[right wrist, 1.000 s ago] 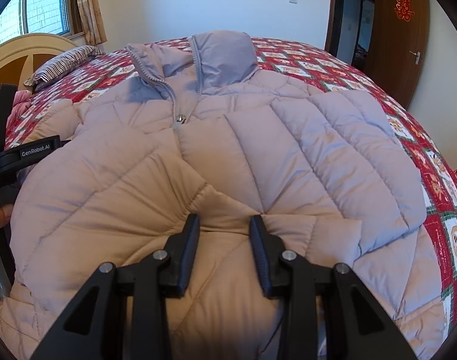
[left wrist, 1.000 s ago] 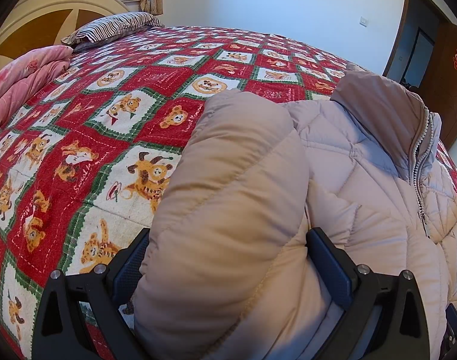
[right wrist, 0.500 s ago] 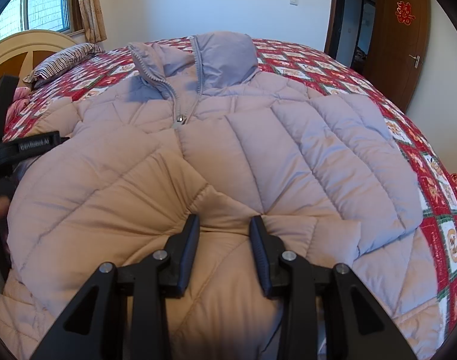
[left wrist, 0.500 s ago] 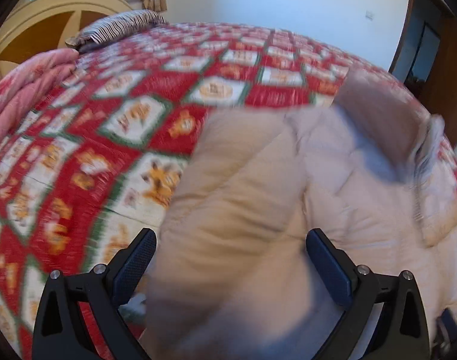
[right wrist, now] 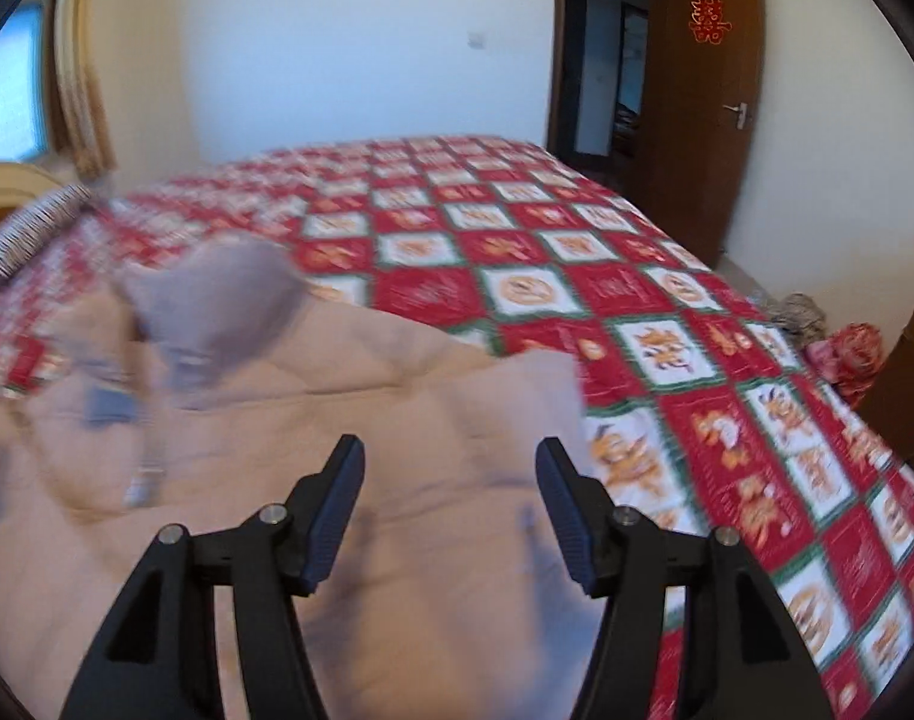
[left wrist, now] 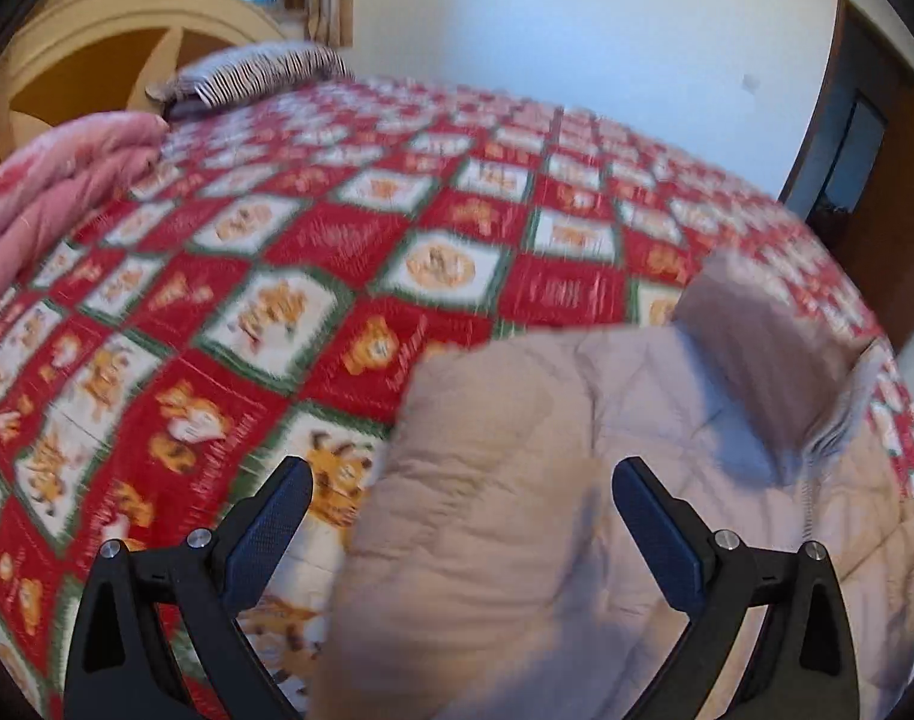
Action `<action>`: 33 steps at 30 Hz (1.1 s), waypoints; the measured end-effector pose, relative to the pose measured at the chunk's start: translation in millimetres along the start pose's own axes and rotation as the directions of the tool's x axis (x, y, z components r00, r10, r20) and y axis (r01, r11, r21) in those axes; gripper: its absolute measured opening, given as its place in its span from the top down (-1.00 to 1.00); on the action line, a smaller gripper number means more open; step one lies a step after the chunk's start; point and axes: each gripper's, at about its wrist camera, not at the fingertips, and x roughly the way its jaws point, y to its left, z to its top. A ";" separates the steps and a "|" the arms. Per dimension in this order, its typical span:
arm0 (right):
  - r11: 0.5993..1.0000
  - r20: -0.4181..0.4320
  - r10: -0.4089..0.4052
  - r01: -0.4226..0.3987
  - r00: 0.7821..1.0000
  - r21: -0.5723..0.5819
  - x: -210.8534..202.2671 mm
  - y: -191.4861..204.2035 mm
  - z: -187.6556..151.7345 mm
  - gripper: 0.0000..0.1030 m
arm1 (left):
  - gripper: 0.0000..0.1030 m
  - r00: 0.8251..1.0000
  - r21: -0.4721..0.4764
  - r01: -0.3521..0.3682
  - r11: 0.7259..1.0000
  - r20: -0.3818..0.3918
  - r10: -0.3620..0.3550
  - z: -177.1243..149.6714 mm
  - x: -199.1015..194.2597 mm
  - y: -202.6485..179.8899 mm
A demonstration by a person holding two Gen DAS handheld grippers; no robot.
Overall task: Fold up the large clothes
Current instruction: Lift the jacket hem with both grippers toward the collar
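A large beige quilted puffer jacket [left wrist: 667, 420] lies on the bed, its grey collar [left wrist: 769, 354] toward the far side. Its folded left sleeve [left wrist: 475, 516] bulges between my left gripper's [left wrist: 463, 516] wide-open fingers, which do not pinch it. In the right wrist view the jacket [right wrist: 265, 456] fills the lower left, collar [right wrist: 217, 306] at the back. My right gripper [right wrist: 451, 498] is open and empty just above the jacket's right side. Both views are motion-blurred.
The bed carries a red, white and green cartoon-patterned quilt [left wrist: 349, 252] [right wrist: 697, 384]. A pink folded blanket [left wrist: 49, 192] and a striped pillow [left wrist: 259, 75] lie near the wooden headboard [left wrist: 97, 48]. A brown door [right wrist: 703, 120] stands open at the right; clutter [right wrist: 841, 354] lies on the floor beside the bed.
My right gripper opened, let go of the jacket fabric and pulled up and to the right. My left gripper drew back and up from the sleeve. Both views became blurred.
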 end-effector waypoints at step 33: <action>0.980 -0.078 0.197 -0.200 0.977 -0.025 61.1 81.9 141.1 -0.89 | -0.96 0.995 0.205 0.102 0.973 -0.012 -0.101 108.5 46.1 -119.2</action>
